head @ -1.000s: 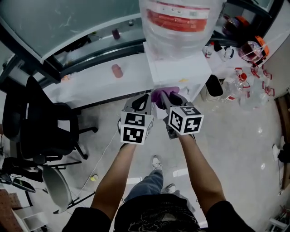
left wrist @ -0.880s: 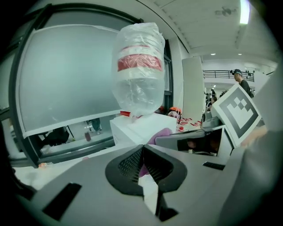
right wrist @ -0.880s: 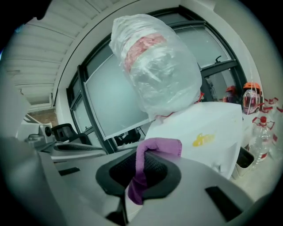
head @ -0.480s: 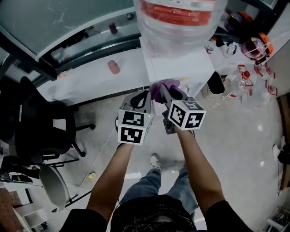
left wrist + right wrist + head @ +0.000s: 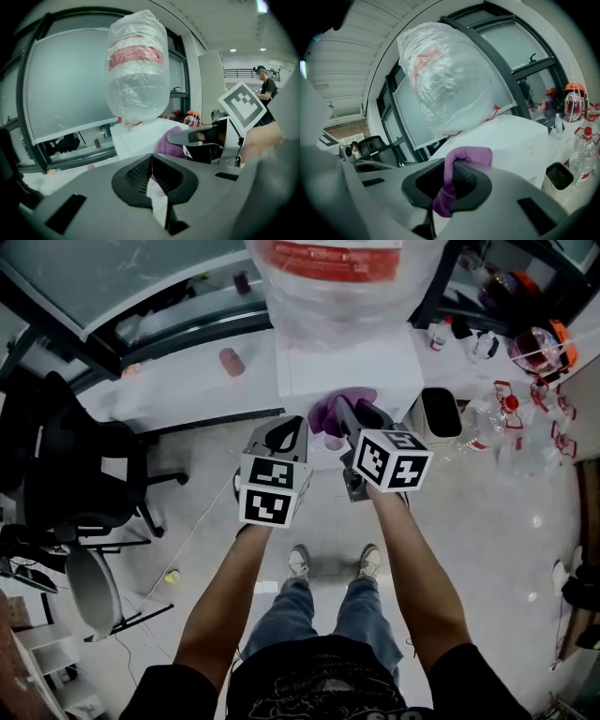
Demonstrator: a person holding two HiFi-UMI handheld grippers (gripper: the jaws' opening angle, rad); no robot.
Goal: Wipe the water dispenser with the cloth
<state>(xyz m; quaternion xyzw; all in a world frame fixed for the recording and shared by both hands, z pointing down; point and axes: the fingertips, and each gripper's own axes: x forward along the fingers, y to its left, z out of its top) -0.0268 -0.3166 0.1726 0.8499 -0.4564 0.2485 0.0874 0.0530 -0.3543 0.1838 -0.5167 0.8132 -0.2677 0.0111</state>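
Cloth [image 5: 469,156], purple, limp, in right gripper [image 5: 451,183]

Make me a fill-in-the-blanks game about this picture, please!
The right gripper is shut on a ___ cloth.
The left gripper holds ___.
The dispenser has a ___ body.
Missing words: purple; nothing; white.

Dim, vignetted head view; both gripper views show strong fisheye bending under bright daylight.
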